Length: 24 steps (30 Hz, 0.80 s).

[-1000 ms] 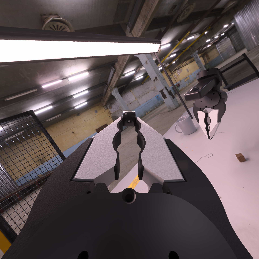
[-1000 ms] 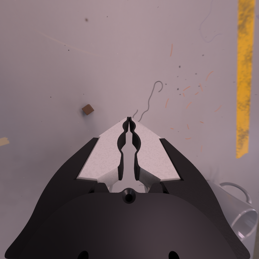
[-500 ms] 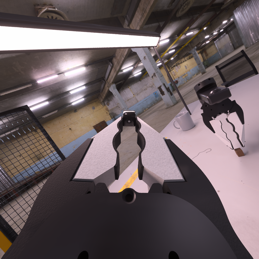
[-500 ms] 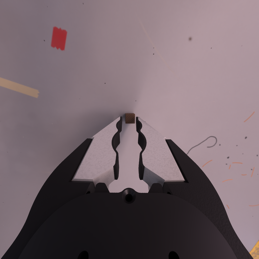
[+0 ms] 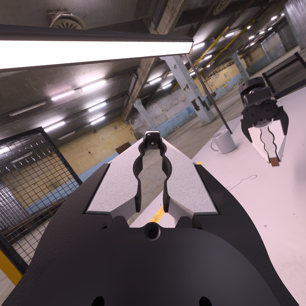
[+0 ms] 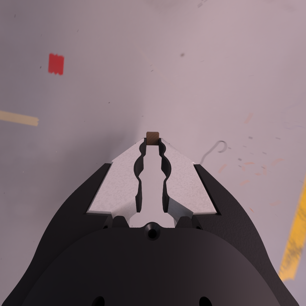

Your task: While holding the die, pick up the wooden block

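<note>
My left gripper [image 5: 152,140] is shut on a small dark glossy die [image 5: 152,144] at its fingertips, held in the air and pointing up and away from the table. My right gripper [image 6: 152,142] is shut on the small brown wooden block [image 6: 152,137], pinched between its fingertips. In the left wrist view the right gripper [image 5: 274,161] points down at the far right with the block [image 5: 275,164] at its tips, seemingly just off the white table [image 5: 248,215].
A white mug [image 5: 224,141] stands on the table behind and left of the right gripper. Red tape [image 6: 56,66], beige tape [image 6: 18,117] and a yellow stripe [image 6: 296,240] mark the surface. A mesh fence [image 5: 29,182] stands left of the table.
My right gripper opened, came down over the wooden block and closed on it, and the block now rides between its tips. My left gripper kept hold of the die, tilting slightly.
</note>
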Tool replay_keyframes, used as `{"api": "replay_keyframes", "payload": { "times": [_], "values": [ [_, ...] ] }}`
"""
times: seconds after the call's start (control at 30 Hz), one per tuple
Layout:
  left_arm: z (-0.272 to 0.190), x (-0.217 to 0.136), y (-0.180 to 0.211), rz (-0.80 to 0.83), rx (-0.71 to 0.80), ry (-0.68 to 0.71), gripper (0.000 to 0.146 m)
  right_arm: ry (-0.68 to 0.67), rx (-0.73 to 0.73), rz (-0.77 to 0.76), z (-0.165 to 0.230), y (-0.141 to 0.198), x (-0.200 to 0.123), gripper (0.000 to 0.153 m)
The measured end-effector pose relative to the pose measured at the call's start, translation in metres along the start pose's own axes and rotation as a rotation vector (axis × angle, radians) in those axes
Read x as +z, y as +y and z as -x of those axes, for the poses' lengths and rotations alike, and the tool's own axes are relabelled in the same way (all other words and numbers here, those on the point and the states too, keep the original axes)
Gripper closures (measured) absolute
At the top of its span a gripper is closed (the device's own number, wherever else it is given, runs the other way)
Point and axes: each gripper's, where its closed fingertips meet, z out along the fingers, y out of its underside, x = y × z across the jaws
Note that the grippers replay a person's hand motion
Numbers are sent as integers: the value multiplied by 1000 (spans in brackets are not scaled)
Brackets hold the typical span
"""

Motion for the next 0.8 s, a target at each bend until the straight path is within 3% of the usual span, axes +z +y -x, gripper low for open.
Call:
{"api": "replay_keyframes", "payload": {
  "times": [0.17, 0.27, 0.37, 0.57, 0.8],
  "values": [
    [9, -5, -7, -12, 19, -48, 130, 378, 41, -179, -28, -30, -70, 139],
    [15, -7, -12, -8, 52, -89, 130, 620, 69, -384, -35, -66, -120, 139],
    [16, -10, -21, -27, 62, -101, 130, 778, 80, -651, -28, -114, -163, 139],
    [14, -15, -38, -65, 82, -102, 130, 839, 96, -1140, 0, -196, -226, 139],
    [16, -22, -55, -116, 92, -112, 130, 771, -54, -1470, 38, -261, -291, 139]
  ]
}}
